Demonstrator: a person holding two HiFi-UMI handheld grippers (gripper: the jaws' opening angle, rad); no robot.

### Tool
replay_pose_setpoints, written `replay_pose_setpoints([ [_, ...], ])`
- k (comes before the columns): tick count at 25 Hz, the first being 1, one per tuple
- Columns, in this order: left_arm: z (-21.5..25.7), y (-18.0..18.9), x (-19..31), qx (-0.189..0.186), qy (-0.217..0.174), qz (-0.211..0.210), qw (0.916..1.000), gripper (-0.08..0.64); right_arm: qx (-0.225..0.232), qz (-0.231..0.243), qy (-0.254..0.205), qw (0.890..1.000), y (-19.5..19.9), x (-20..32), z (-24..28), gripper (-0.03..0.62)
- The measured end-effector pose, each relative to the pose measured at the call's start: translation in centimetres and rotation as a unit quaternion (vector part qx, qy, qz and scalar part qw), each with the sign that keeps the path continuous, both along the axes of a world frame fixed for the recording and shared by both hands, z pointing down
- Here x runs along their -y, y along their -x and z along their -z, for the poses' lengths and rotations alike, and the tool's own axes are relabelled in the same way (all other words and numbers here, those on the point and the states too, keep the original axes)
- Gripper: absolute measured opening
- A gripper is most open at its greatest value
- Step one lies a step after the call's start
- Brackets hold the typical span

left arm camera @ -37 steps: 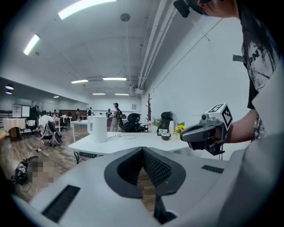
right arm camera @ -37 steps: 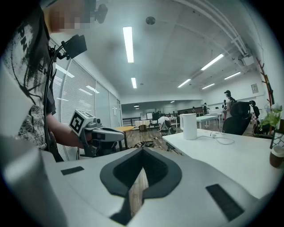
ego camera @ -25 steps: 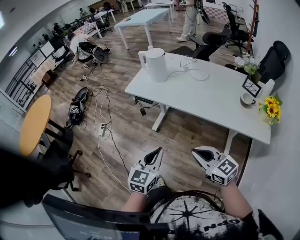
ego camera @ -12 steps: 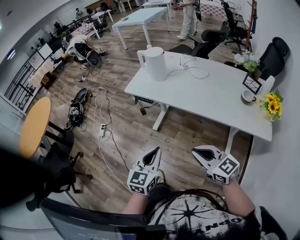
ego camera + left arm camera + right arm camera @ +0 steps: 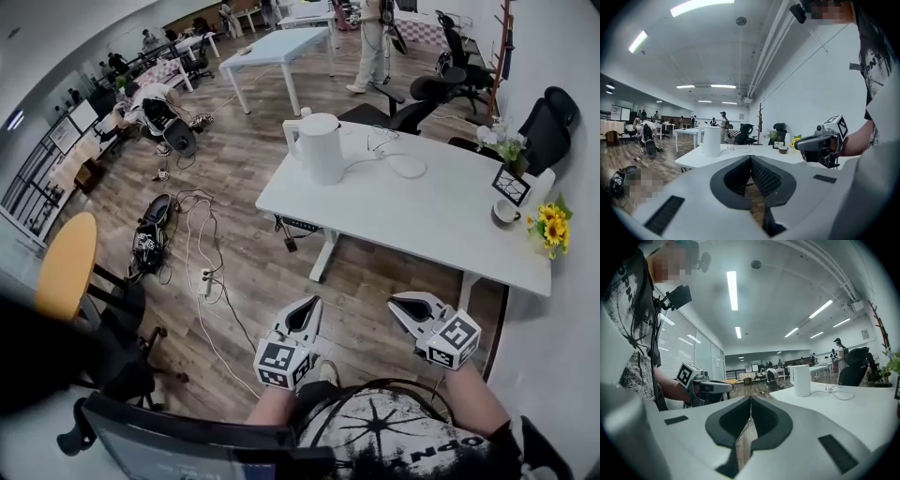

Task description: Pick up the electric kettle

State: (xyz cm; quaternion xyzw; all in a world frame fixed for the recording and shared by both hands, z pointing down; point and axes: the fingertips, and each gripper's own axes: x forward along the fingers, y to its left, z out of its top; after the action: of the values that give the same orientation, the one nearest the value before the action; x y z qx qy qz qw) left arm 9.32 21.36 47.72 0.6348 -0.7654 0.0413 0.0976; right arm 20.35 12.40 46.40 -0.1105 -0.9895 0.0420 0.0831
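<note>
Wood floor [image 5: 253, 272] separates the person from the table [image 5: 422, 216], whose kettle [image 5: 321, 148] stands well ahead of the left tongs [image 5: 314, 301] and right tongs [image 5: 393, 303], both closed on nothing, so this looks like the approach; next, one pair must get close and open for the handle.

This is an open-plan office, with rows of white desks [image 5: 281, 45], black swivel chairs [image 5: 427, 92], long ceiling strip lights [image 5: 732, 289], a coat stand [image 5: 760, 119] and cables [image 5: 199, 234] trailing over the wood floor [image 5: 244, 187].
</note>
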Motion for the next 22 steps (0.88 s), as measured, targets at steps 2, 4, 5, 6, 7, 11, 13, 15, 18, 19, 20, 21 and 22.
replay_pose_setpoints([
  [2,0.1,2.0,0.1,0.003,0.001,-0.005,1.0000,0.009,0.005,-0.004,-0.001,1.000,2.1,-0.1,0.3,0.021],
  [4,0.2,3.8,0.1,0.004,0.002,-0.011,0.9999,0.009,0.005,-0.008,0.000,1.000,4.0,-0.4,0.3,0.021],
  [5,0.2,4.7,0.1,0.004,0.002,-0.013,0.9999,0.009,0.005,-0.010,0.001,1.000,4.9,-0.5,0.3,0.021],
  [6,0.1,5.5,0.0,0.003,0.002,-0.016,0.9999,0.009,0.004,-0.013,0.002,1.000,5.8,-0.7,0.3,0.021],
  [7,0.0,6.3,-0.1,0.002,0.003,-0.018,0.9998,0.009,0.003,-0.015,0.002,1.000,6.7,-0.8,0.2,0.021],
  [11,-0.4,9.3,-0.5,0.005,0.007,-0.030,0.9995,0.009,-0.001,-0.024,0.000,1.000,10.0,-1.4,-0.2,0.021],
  [13,-0.7,10.6,-0.6,0.005,0.008,-0.038,0.9992,0.009,-0.003,-0.028,-0.002,1.000,11.5,-1.8,-0.3,0.021],
  [15,-0.8,11.8,-0.8,0.004,0.007,-0.043,0.9990,0.009,-0.007,-0.028,-0.007,1.000,12.9,-2.2,-0.5,0.021],
  [18,-0.8,13.7,-1.3,0.007,0.002,-0.043,0.9990,0.009,-0.011,-0.030,-0.010,0.999,14.8,-2.9,-0.7,0.021],
  [19,-0.8,14.3,-1.3,0.007,0.000,-0.042,0.9991,0.009,-0.012,-0.030,-0.011,0.999,15.3,-3.0,-0.8,0.021],
  [20,-0.9,14.8,-1.4,0.006,-0.002,-0.041,0.9992,0.009,-0.012,-0.030,-0.012,0.999,15.8,-3.2,-0.8,0.023],
  [21,-1.0,15.3,-1.4,0.005,-0.003,-0.039,0.9992,0.009,-0.013,-0.029,-0.012,0.999,16.3,-3.3,-0.9,0.021],
  [22,-1.1,15.7,-1.4,0.003,-0.003,-0.038,0.9993,0.009,-0.015,-0.029,-0.012,0.999,16.6,-3.4,-0.9,0.021],
])
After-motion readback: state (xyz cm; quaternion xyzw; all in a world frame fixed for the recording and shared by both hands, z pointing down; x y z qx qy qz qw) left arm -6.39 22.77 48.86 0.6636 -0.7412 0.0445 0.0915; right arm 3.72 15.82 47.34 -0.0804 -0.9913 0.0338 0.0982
